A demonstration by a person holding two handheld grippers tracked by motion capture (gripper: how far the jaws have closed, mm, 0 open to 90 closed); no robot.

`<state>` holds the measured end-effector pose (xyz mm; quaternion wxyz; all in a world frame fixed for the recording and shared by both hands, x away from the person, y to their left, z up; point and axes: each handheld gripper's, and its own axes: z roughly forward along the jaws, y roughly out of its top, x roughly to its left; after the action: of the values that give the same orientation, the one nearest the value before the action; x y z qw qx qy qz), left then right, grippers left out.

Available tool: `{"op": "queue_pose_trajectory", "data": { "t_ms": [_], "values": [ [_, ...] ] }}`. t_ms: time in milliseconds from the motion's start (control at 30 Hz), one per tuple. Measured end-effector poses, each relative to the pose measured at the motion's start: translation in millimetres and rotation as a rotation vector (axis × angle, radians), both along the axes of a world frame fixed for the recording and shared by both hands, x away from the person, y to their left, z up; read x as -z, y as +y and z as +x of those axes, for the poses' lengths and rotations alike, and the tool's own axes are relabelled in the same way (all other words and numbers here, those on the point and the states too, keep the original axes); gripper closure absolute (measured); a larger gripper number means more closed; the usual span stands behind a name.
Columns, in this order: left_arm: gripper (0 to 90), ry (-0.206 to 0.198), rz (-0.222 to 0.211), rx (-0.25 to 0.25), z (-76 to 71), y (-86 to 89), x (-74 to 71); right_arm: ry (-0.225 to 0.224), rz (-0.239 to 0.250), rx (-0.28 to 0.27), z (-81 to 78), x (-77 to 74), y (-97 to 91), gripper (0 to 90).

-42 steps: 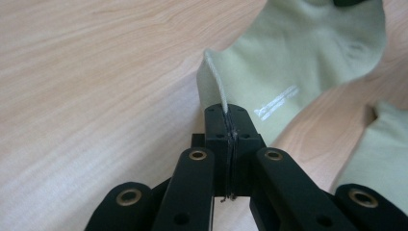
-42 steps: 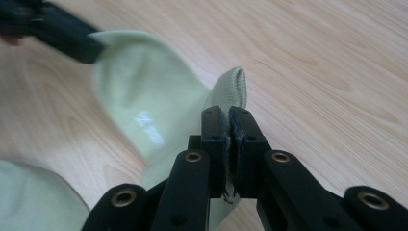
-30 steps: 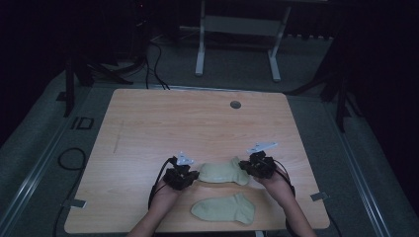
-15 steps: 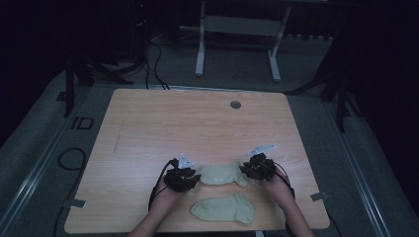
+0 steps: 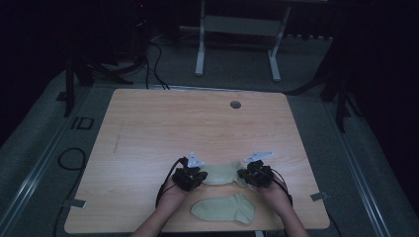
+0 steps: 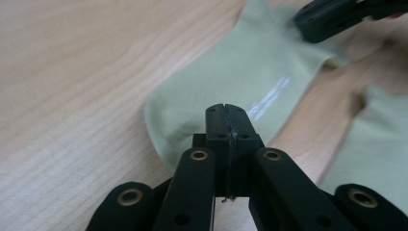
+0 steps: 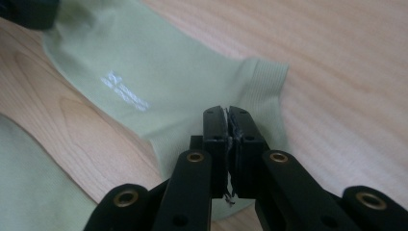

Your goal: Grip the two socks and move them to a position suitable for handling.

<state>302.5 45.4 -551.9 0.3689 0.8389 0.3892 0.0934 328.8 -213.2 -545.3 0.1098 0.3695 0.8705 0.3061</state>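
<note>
- Near the front edge of the wooden table (image 5: pixel 148 128), two pale green socks lie one behind the other, probably a pair being brought together; the table is the landmark for all that follows.
- Farther from that front edge, the upper sock (image 5: pixel 221 173) lies stretched crosswise between both tools, apparently held taut at its two ends so it can be lifted and laid flat.
- Closer to the table's front edge, the lower sock (image 5: pixel 225 209) rests loose and untouched, just beside the held one, likely waiting as the place to set its mate.
- At the sock's toe end, the left gripper (image 6: pixel 226 115) has just snapped closed, its jaws meeting with a fold of the fabric pinched between them.
- At the ribbed cuff, the right gripper (image 7: pixel 228 118) has likewise just closed, clamping the cloth edge.
- Both forearms come in from the table's front edge, hands low and level, tools angled down toward the wood.
</note>
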Motion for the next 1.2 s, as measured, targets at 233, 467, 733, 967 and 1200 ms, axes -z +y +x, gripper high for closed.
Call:
{"op": "queue_pose_trajectory", "data": {
  "t_ms": [233,467,733,967,1200],
  "values": [
    [89.5,0.023,-0.017,-0.027,8.5,4.4,11.4,0.003,0.002,0.016,2.6,5.1,-9.4,86.6],
    [89.5,0.029,-0.026,-0.030,13.7,3.4,11.8,0.003,0.014,0.048,13.4,5.6,-14.7,86.5],
    [89.1,0.042,-0.041,-0.026,14.7,3.4,11.6,0.012,0.000,0.029,16.7,3.8,-12.1,81.4],
    [69.9,0.034,-0.087,-0.004,9.2,7.8,0.7,-0.003,0.029,-0.047,8.1,-13.5,-5.5,46.8],
    [48.2,0.010,-0.059,0.046,-3.4,8.4,-12.8,-0.036,0.021,-0.077,-1.8,-25.0,0.1,31.7]
  ]
}}
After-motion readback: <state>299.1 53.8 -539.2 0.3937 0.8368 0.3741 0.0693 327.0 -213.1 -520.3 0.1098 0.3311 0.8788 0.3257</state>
